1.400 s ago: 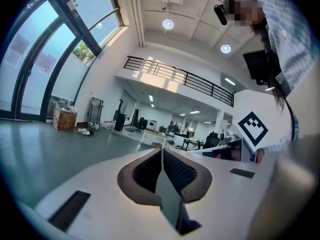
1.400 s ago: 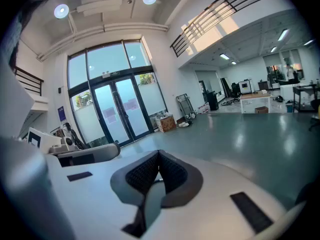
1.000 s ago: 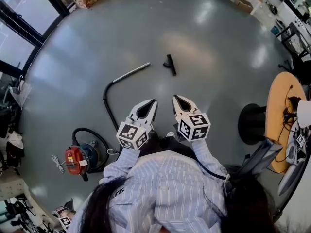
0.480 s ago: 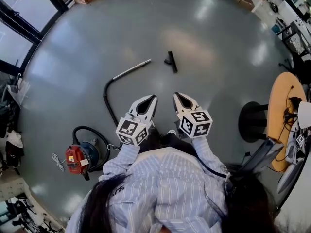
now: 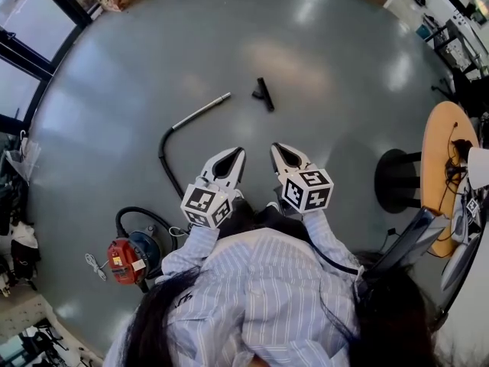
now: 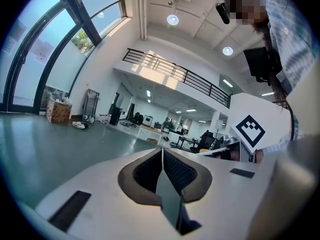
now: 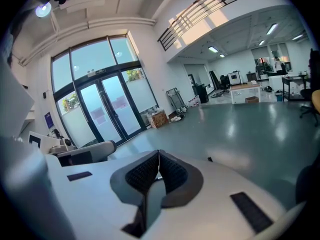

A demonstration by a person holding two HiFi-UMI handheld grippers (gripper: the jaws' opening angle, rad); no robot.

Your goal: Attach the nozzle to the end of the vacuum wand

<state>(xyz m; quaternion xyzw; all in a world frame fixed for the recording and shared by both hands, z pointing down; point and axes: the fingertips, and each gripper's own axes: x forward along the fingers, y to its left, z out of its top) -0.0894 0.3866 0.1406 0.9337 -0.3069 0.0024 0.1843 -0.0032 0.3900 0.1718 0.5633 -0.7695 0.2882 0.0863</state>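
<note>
Left gripper [image 5: 236,154] and right gripper [image 5: 276,151] both clenched, empty. Nozzle [image 5: 264,95] lies on the floor [image 5: 328,60] near the wand [image 5: 200,112] tip, not touching. Judged light, rigid plastic: grasp its neck. Wand smooth, stiff: hold near end

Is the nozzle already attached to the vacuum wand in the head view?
No, the nozzle lies on the floor, apart from the free end of the wand.
</note>
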